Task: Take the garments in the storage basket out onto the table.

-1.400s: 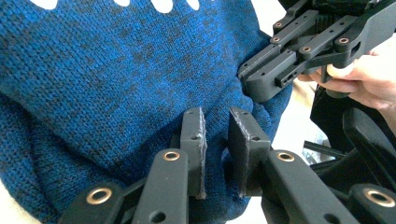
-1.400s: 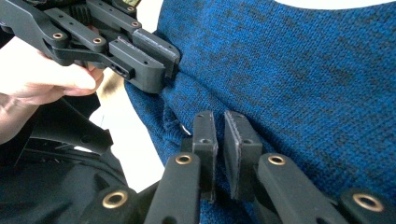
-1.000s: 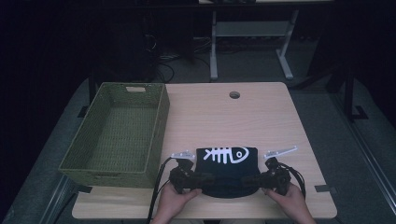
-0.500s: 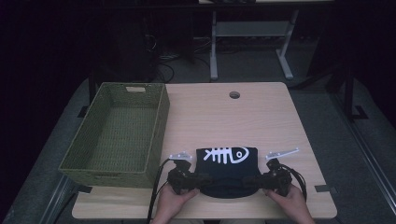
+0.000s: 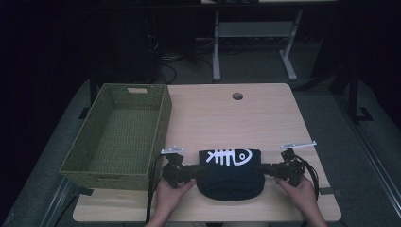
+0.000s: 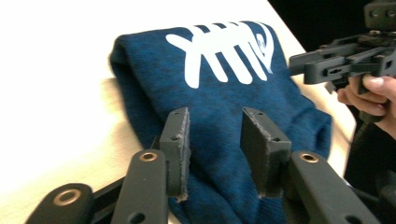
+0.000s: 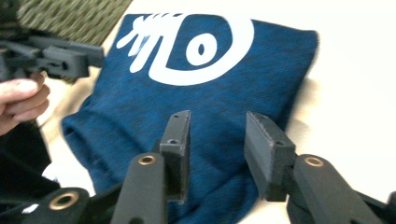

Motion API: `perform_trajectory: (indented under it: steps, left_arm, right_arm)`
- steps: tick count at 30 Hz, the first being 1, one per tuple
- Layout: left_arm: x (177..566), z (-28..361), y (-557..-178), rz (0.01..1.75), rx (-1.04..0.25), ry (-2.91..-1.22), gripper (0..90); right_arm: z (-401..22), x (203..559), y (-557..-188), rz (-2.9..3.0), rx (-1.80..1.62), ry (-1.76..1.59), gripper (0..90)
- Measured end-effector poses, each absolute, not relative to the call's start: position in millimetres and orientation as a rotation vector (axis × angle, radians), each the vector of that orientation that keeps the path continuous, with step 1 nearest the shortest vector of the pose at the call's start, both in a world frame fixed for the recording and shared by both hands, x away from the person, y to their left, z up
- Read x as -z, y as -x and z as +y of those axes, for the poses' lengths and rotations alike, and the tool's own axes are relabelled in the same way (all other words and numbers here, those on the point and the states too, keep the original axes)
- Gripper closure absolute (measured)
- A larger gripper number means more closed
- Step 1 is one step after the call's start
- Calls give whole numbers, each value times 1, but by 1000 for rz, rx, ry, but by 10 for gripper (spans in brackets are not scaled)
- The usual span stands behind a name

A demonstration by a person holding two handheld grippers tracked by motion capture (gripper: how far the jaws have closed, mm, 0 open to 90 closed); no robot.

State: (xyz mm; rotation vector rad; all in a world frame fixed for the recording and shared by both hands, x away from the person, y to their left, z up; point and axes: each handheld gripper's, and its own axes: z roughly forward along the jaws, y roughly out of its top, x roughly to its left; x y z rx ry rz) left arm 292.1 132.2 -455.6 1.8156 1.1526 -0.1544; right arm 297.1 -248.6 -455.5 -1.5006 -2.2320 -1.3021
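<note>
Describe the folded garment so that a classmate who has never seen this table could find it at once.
Start at the wooden table and go to its near edge, right of the green woven basket. There lies the folded dark blue garment, the one thing with a white fish-skeleton print on top.

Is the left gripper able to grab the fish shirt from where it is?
Probably yes: the left gripper sits open right at the folded blue shirt, its fingers over the cloth, nothing between.
</note>
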Motion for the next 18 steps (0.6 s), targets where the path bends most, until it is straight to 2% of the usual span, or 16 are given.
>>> perform_trajectory:
  steps: [8,18]
  left_arm:
    - [462,135,-297,1216,116,-1792,564]
    - [470,132,-302,1257,132,-1796,511]
  right_arm:
    - [-253,468,-308,-2229,1282,1579,540]
    - [-249,475,-308,-2216,1285,1583,530]
